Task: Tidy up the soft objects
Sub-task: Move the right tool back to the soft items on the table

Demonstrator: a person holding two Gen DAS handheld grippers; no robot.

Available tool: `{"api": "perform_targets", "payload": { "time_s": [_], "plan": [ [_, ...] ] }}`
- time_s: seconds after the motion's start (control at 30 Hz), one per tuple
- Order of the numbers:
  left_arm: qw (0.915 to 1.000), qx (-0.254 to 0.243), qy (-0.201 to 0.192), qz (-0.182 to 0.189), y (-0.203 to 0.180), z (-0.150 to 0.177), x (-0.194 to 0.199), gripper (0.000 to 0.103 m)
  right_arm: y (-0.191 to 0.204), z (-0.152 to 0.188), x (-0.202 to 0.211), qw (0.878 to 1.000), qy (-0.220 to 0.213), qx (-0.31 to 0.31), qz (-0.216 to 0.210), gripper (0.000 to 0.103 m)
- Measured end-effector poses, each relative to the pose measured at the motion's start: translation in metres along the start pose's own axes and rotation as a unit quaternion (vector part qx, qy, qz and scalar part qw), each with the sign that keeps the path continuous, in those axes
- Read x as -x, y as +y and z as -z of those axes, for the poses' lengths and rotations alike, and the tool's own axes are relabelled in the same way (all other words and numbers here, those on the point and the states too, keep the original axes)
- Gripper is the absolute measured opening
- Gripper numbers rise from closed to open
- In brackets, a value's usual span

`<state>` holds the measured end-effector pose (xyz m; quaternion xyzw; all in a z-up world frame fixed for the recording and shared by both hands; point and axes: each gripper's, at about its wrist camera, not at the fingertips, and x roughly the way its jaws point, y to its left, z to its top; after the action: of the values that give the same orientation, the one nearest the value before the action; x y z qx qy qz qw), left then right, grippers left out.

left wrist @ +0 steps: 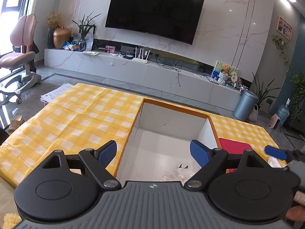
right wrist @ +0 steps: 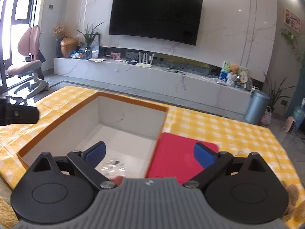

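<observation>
Living room with marble TV wall [left wrist: 219,15]; yellow checked table [left wrist: 76,118]. Left hand-held gripper [left wrist: 153,153] spread wide, empty, over open white box [left wrist: 171,120] with orange rim. Right hand-held gripper [right wrist: 149,153] likewise wide, empty, straddling box edge and red cloth [right wrist: 175,152]. Clear crinkled packet [left wrist: 175,174] on box floor. Bare table left of box. No legible writing.

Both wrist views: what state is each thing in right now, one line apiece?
Left gripper: open, nothing between its fingers.
Right gripper: open, nothing between its fingers.
Box: open-topped, upright on the checked cloth, nearly empty.
Clear plastic packet: lying crumpled on the box floor.
Red flat item: lying flat on the cloth, beside the box, outside it.
TV: screen dark.
</observation>
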<state>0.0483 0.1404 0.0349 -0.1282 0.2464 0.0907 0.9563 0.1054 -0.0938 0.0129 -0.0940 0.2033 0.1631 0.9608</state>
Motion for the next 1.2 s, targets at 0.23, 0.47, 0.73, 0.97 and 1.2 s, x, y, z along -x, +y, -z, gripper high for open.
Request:
{"api": "perform_targets", "payload": {
  "time_s": [0.23, 0.47, 0.73, 0.97, 1.2],
  "plan": [
    [0.9992, -0.032, -0.019, 0.015, -0.027, -0.001, 0.015, 0.102, -0.050, -0.005, 0.039, 0.997, -0.003, 0.044, 0.062, 0.097],
    [0.9971, -0.066, -0.013, 0.037, -0.077, 0.002, 0.022, 0.102, -0.127, 0.012, 0.084, 0.990, 0.001, 0.029, 0.135, 0.097],
    [0.9865, -0.146, -0.008, 0.073, -0.157, 0.023, 0.022, 0.102, -0.208, 0.043, 0.102, 0.981, 0.020, -0.079, 0.176, 0.097],
    [0.9764, -0.171, 0.033, 0.128, -0.214, 0.054, -0.002, 0.102, -0.257, 0.074, 0.082, 0.957, 0.078, -0.179, 0.216, 0.097],
    [0.9700, -0.197, 0.019, 0.141, -0.255, 0.085, -0.028, 0.102, -0.294, 0.107, 0.068, 0.932, 0.119, -0.270, 0.213, 0.097]
  ]
}}
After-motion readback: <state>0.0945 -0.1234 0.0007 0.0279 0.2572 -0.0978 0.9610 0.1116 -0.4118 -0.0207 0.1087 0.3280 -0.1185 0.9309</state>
